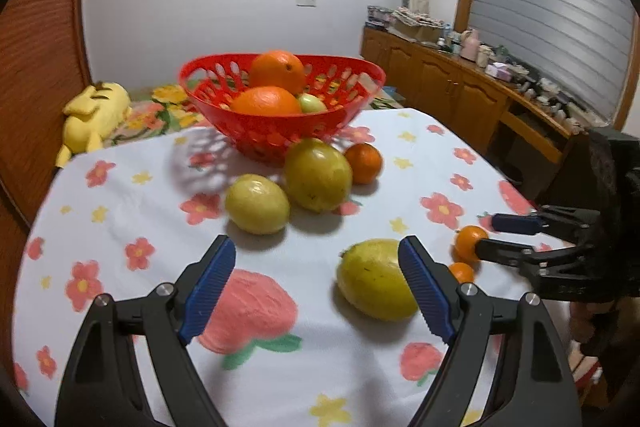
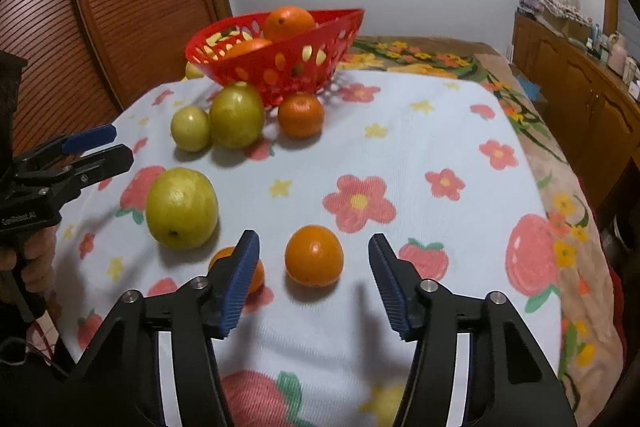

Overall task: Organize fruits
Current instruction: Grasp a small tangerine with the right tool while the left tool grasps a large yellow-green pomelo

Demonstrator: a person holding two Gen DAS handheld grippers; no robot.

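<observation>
- The only writing in view is pale lettering on the black body of the left gripper [image 2: 108,147] at the left edge of the right wrist view; it looks like "GenRobot.AI", but it is small and soft
- In that view the person's hand [image 2: 28,263] grips the handle under the lettering, lower left of the frame, and the fingers reach in level toward the centre
- In the left wrist view the left gripper [image 1: 316,287] fills the bottom of the frame, jaws spread wide with bare cloth between them; a yellow-green fruit [image 1: 374,279] lies just inside its right blue pad [image 1: 426,291]
- The right gripper [image 2: 314,283] is spread as well, at the bottom of its own view, with a small orange [image 2: 314,255] on the cloth between the fingertips, touching neither; a second small orange [image 2: 224,259] sits half hidden behind the left pad
- The red basket [image 1: 280,139] stands at upper centre on the flowered tablecloth [image 1: 120,219], holding two large oranges [image 1: 276,71] and a green fruit
- Two yellow-green fruits [image 1: 256,203] and a mandarin [image 1: 364,163] lie just in front of the basket
- A yellow plush toy [image 1: 96,111] lies at mid left beyond the table
</observation>
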